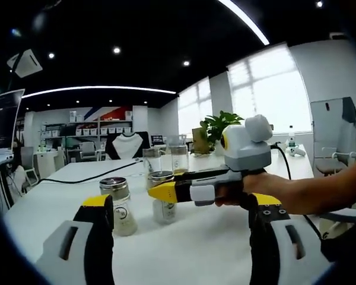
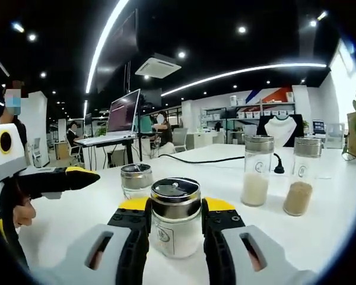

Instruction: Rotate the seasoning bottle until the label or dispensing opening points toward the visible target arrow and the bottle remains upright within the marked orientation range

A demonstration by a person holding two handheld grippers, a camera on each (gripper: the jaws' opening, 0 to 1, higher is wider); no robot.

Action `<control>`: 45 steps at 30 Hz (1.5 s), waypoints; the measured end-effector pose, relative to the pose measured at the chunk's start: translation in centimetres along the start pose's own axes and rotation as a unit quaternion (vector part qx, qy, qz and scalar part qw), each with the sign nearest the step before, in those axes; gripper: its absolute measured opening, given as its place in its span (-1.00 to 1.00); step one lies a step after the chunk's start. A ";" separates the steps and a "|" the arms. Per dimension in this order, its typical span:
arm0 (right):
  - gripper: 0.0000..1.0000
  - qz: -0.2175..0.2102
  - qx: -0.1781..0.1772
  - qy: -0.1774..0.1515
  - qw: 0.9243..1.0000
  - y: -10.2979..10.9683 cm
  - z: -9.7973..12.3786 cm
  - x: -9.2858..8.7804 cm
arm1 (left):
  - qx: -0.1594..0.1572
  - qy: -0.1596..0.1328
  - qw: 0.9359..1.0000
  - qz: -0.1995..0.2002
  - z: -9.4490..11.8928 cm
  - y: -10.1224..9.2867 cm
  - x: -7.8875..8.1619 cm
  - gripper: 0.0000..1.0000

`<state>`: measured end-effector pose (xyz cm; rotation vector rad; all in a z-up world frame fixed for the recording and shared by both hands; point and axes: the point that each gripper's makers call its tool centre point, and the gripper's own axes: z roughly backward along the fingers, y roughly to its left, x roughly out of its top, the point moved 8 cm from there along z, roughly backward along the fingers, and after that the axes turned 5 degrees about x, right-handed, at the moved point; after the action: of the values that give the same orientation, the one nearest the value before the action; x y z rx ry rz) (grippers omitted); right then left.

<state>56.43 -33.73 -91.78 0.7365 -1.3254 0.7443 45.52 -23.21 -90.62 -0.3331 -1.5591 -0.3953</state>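
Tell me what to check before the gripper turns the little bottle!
1. Bottle between the right gripper fingers: ok.
2. Gripper squeezing it tight: cannot tell; the fingers sit right beside the glass.
3. Bottle upright on the table: ok.
4. Target arrow seen: not ok, no arrow appears on the table.
5. Room to turn: ok, the other short bottle and the two tall jars stand apart.
6. Left gripper out of the way: ok, open and away from the bottle.
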 end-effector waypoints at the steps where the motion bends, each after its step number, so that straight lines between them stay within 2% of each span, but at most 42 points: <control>1: -0.37 0.001 0.002 -0.002 1.000 0.0 0.0 0.0 | 0.000 0.002 1.000 -0.001 0.0 0.0 -0.1 0.99; 6: -0.34 0.008 0.006 -0.005 1.000 -0.1 0.1 0.2 | -0.002 0.011 1.000 -0.003 -0.2 -0.1 -0.4 0.99; 7: -0.28 0.023 0.003 -0.025 0.999 -0.1 0.1 0.6 | -0.002 0.012 1.000 -0.003 -0.2 -0.1 -0.5 0.99; 9: -0.18 0.025 -0.002 -0.028 0.999 0.0 0.4 0.9 | -0.003 0.014 1.000 -0.006 -0.2 -0.1 -0.5 0.99; 14: -0.21 0.029 0.000 -0.030 0.999 0.1 1.4 1.8 | 0.002 0.011 1.000 -0.008 -0.3 -0.1 -0.6 0.99; 17: -0.22 0.036 -0.017 -0.046 0.998 -0.4 2.1 2.7 | 0.006 0.007 1.000 -0.009 -0.2 0.0 -0.5 0.99; 19: -0.22 0.026 -0.025 -0.051 0.998 -1.1 2.4 3.1 | 0.003 0.010 1.000 -0.010 -0.2 -0.1 -0.5 0.99; 26: -0.22 0.023 -0.068 -0.043 0.996 -3.2 2.5 3.8 | -0.007 0.024 1.000 -0.018 -0.5 -0.7 -0.8 0.99; 33: -0.16 0.034 -0.107 -0.028 0.993 -5.4 1.7 4.4 | -0.014 0.025 0.999 -0.025 -0.5 -1.1 -0.8 0.99; 36: -0.15 0.050 -0.125 -0.011 0.991 -6.9 0.7 4.4 | -0.021 0.022 0.999 -0.022 -0.5 -1.3 -0.8 0.99; 40: -0.14 0.052 -0.138 -0.003 0.989 -8.2 -0.5 4.5 | -0.026 0.026 0.999 -0.011 -0.6 -1.3 -1.0 0.99; 45: -0.11 0.049 -0.156 0.007 0.987 -9.9 -2.1 4.3 | -0.030 0.030 0.999 -0.018 -0.7 -1.4 -1.2 0.99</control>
<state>66.19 -37.41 -88.17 0.4186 -1.4314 0.5991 45.51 -24.71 -91.85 -0.3381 -1.4986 -0.4772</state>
